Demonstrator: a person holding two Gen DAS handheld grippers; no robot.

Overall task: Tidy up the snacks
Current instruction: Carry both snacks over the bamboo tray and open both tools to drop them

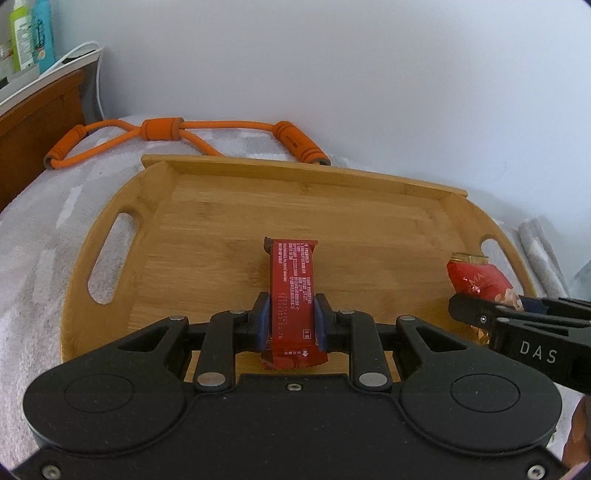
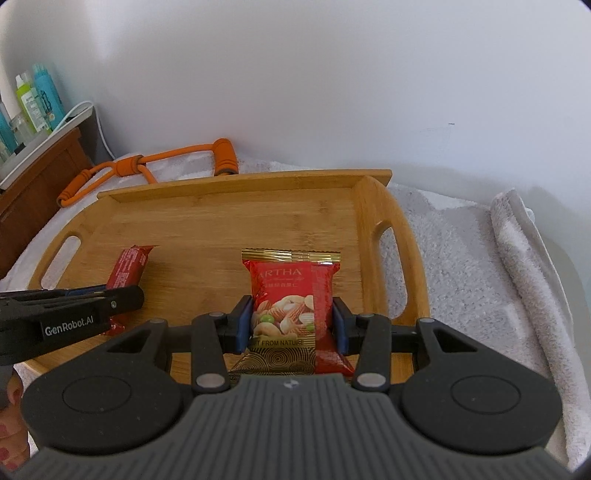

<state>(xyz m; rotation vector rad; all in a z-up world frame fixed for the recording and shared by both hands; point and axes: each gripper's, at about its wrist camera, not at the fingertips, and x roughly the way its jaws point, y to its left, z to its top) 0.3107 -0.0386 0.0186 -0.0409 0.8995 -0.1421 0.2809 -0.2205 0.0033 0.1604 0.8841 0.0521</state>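
Observation:
My left gripper (image 1: 291,314) is shut on a long red snack bar (image 1: 291,284), held over the middle of the wooden tray (image 1: 221,206). My right gripper (image 2: 291,317) is shut on a red nut packet (image 2: 291,295) with gold ends, held over the right half of the tray (image 2: 207,214). Each gripper shows in the other's view: the right one (image 1: 517,314) with its packet (image 1: 476,277) at the right, the left one (image 2: 92,299) with its bar (image 2: 129,266) at the left. I cannot tell whether the snacks touch the tray.
The tray lies on a white towel (image 2: 461,251) against a white wall. An orange resistance band (image 1: 177,133) lies behind the tray. A wooden cabinet (image 1: 33,125) with bottles (image 1: 33,33) stands at the far left. A rolled towel edge (image 2: 524,236) runs along the right.

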